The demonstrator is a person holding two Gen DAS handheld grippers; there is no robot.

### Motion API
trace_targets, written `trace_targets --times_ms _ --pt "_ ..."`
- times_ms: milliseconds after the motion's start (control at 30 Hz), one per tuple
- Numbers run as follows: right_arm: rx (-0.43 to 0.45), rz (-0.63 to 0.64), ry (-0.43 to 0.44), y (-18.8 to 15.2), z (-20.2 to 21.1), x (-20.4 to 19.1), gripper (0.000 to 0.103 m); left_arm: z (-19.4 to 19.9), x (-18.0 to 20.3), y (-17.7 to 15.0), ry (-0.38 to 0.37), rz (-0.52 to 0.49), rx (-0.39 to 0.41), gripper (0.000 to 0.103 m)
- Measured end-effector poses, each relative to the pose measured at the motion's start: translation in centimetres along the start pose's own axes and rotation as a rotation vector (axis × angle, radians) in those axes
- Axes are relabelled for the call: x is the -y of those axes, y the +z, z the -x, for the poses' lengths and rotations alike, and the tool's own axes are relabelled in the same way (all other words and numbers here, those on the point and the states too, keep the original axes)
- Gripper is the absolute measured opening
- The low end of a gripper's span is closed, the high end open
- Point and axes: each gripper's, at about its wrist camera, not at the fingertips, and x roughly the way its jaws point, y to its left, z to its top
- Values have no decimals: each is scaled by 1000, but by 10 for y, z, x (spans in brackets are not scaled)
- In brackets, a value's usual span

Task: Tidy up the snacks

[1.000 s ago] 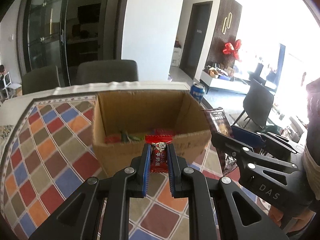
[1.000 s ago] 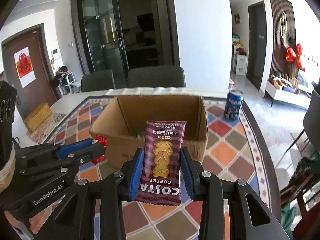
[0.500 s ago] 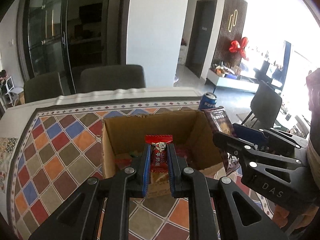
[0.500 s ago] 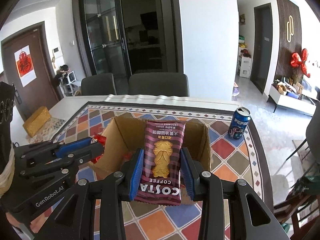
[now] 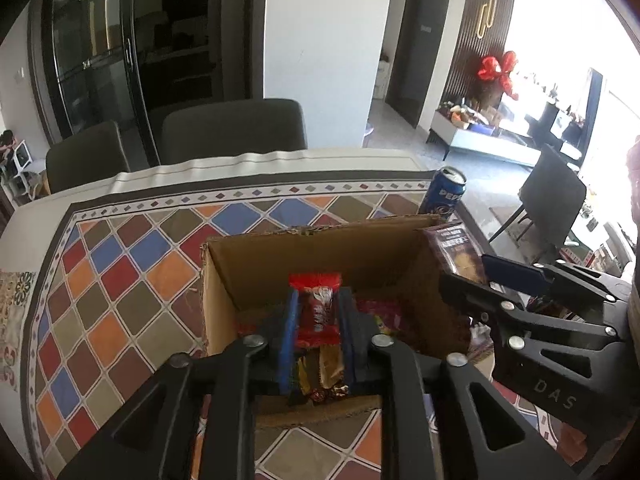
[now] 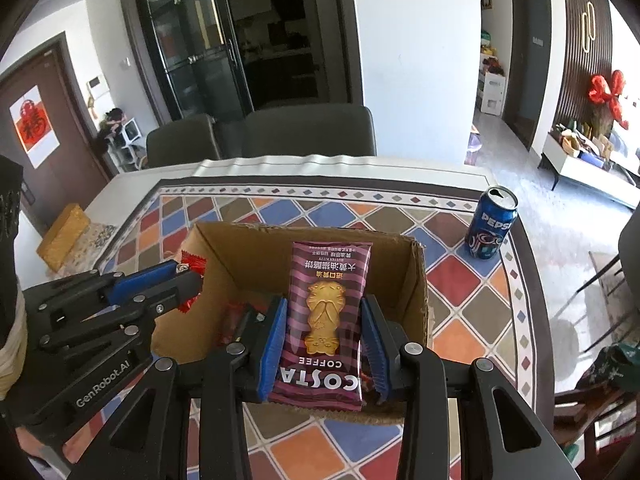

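An open cardboard box (image 5: 320, 252) (image 6: 416, 280) stands on the patterned tablecloth and holds several wrapped snacks (image 5: 384, 316). My left gripper (image 5: 316, 320) is shut on a small red candy packet (image 5: 316, 312) and hangs over the box's inside. It shows at the left of the right wrist view (image 6: 188, 280), at the box's left wall. My right gripper (image 6: 324, 320) is shut on a purple Costa Coffee biscuit packet (image 6: 326, 300), held over the box opening. It shows at the right of the left wrist view (image 5: 476, 276), at the box's right wall.
A blue Pepsi can (image 6: 490, 222) (image 5: 444, 196) stands on the table right of the box. A yellow-brown block (image 6: 62, 236) lies at the table's left edge. Two dark chairs (image 6: 308, 130) stand behind the table. Another chair (image 5: 552, 196) stands on the right.
Both grippers have risen and moved forward, from in front of the box to above its opening, each still holding its packet. The view now looks down into the box.
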Motion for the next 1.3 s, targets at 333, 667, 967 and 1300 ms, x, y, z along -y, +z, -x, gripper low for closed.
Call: trace_targets --times_ms 333,667,967,1300 --pt "9 -3 -68 -11 9 3 58 24 -3 -22 76 13 38 47" --pt "108 -21 -71 -49 60 -2 69 79 8 -64 103 5 143 59" --pt "227 -18 -143 -89 114 -7 84 130 20 -104 150 -17 255 82" --pt "285 -24 -173 -130 153 -15 89 167 29 -145 177 -11 313 96"
